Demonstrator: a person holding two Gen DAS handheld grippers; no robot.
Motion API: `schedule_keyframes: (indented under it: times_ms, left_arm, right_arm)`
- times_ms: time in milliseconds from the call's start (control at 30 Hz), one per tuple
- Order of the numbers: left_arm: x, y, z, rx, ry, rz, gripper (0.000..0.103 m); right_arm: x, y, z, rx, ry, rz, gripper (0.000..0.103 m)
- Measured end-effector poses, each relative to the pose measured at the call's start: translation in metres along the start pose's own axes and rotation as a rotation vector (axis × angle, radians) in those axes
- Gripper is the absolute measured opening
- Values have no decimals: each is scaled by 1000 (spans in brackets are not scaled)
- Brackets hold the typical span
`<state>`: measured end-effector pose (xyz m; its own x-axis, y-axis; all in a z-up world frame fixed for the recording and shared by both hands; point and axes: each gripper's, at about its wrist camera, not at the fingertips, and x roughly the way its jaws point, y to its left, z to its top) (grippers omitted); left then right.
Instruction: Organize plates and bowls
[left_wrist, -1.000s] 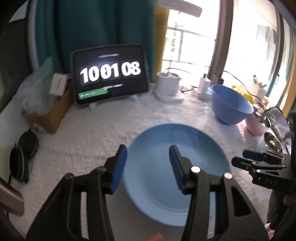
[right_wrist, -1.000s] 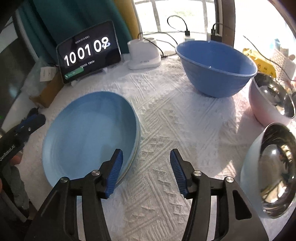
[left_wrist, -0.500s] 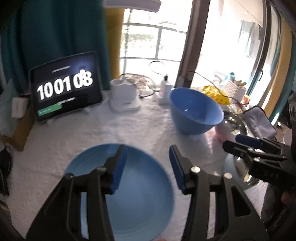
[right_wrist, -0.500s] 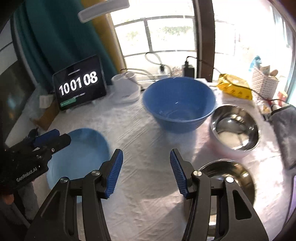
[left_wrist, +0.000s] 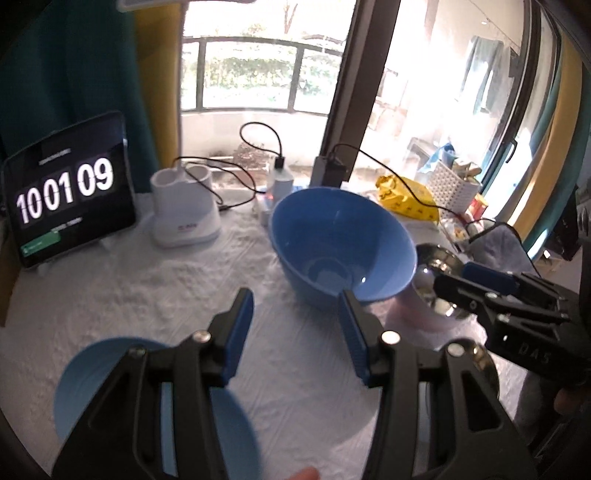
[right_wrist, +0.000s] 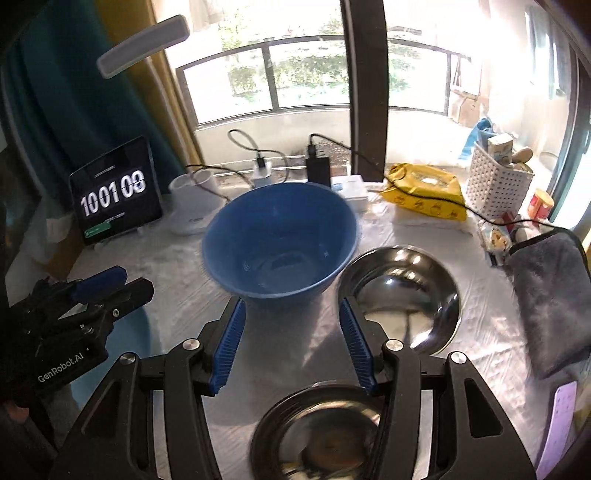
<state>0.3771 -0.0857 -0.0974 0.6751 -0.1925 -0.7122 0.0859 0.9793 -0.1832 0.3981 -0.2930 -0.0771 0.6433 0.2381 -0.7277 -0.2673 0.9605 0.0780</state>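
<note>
Large deep blue plastic bowl: upright at the middle of the white textured tablecloth, empty inside.
Round polished steel bowl: upright, just beside the blue bowl on its right, rims close; whether they touch cannot be told.
Second steel bowl: at the near edge in the right wrist view, partly behind the gripper frame, blurred.
Flat pale-blue round plate: on the cloth at near left, well apart from the blue bowl, mostly hidden by the left gripper's frame.
Left gripper: black frame, blue ribbed pads, jaws parted about halfway, nothing between them; above bare cloth in front of the blue bowl.
Right gripper: same build, jaws parted about halfway, empty; above the cloth between the blue bowl and the near steel bowl.
Black tablet showing white digits: propped at far left.
White charging stand: beside the tablet.
Yellow packet, white perforated basket, grey folded towel: along the right.
</note>
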Motion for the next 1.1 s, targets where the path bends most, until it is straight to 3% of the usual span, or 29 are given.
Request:
schedule_keyframes:
  times_ms: [200,300,433,800,1100]
  left_arm:
    - [18,-3,12,-23,5,6,53]
    - [24,-2,18,-32,7,7,65]
    - [32,0,24,-41,10,11,73]
    - [64,8,36,-27,36,52,74]
    - [79,13,47,-32,40,30,74]
  right_arm:
    - [18,-19,16,-8,10,-29,56]
    - [25,-25,20,-9,15,-33,56]
    - [30,-30,27,-10,12,-39,56]
    - [60,-39,45,-33,31,-61,56]
    - [80,-45,57,-28,43,-65,56]
